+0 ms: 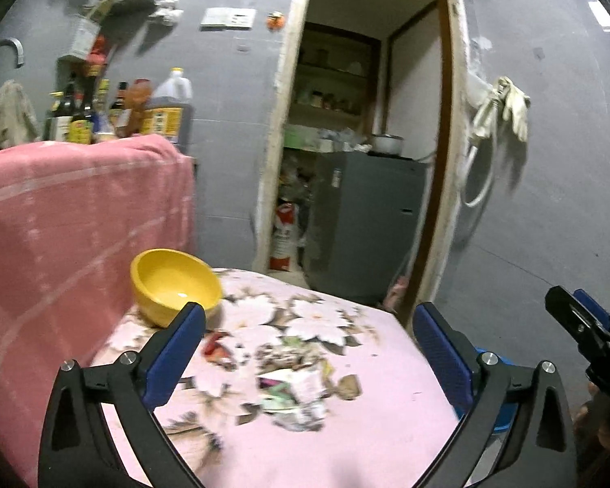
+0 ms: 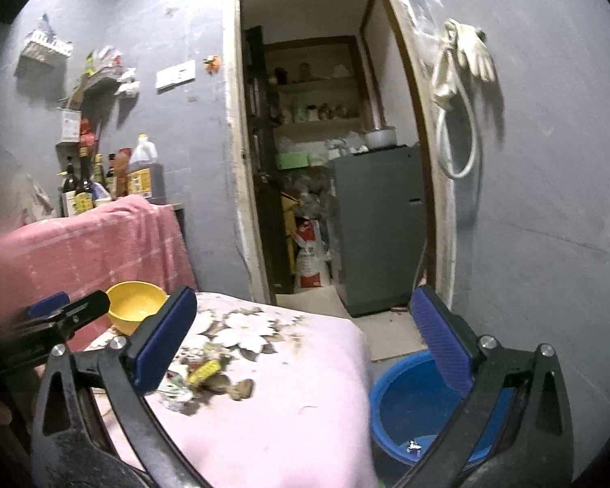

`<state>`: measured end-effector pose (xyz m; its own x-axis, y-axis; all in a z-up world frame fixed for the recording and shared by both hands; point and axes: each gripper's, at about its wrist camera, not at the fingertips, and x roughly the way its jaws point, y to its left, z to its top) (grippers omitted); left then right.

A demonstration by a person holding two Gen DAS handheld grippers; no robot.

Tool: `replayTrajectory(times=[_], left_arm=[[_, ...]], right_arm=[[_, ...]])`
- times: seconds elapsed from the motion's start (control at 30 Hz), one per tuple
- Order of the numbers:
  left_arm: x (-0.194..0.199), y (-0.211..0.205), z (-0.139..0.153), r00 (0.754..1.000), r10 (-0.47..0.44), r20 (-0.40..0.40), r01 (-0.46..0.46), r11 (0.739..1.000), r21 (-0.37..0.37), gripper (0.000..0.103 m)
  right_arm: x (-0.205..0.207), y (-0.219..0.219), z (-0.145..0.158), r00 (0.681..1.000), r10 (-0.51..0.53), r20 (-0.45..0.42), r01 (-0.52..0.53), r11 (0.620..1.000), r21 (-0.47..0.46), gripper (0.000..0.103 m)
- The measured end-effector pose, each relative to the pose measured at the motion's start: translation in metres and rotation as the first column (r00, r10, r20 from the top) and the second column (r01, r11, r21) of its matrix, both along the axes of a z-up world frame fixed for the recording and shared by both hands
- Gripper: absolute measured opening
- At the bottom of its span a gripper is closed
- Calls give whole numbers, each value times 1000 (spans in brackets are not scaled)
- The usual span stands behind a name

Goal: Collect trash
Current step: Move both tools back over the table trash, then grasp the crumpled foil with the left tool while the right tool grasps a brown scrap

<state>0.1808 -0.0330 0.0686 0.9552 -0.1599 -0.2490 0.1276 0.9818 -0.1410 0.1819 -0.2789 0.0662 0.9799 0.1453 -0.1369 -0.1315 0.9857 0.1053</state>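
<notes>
Grey wall: fills the far side, with an open doorway in the middle leading to a pantry of shelves
Fridge: grey, inside the doorway on the right, a metal pot on top
Pink towel: draped over a counter on the left, a cluster of sauce bottles and a large jug behind it
Table: near, covered in a pink cloth with a flower print
Blue bucket: on the floor just right of the table; one small wrapper lies at the bottom
Yellow bowl: at the table's far left corner, beside the towel; looks empty, with a pale glint inside
Gloves: pale, hung with a looped white hose on the wall right of the doorway
Trash: crumpled wrappers in a loose pile mid-table, blurred; a yellow wrapper and brown scraps among them, a red scrap toward the bowl
Left gripper: tongs spread wide above the table, the pile seen between them, nothing pinched
Right gripper: tongs spread wide, empty; its right finger hangs over the bucket, its left over the table edge
</notes>
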Motion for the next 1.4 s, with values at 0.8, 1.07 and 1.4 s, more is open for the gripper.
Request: replayTrajectory(times=[0.8,1.07,1.4], left_arm=[[-11,71,-48,990,132,-43,-130,990,46,100],[13,64,-63,988,80,-135,-73,996,55,100],[43,48,-79,960,-22,-278,39,998,56,91]], right_arm=[[23,91,-37,986,138,-97,-150,979,-137,103],[54,82,-61,968,146,-202,-180,970,-163,103],[92,68,-86,918,184,-351,-240,963,-122,94]])
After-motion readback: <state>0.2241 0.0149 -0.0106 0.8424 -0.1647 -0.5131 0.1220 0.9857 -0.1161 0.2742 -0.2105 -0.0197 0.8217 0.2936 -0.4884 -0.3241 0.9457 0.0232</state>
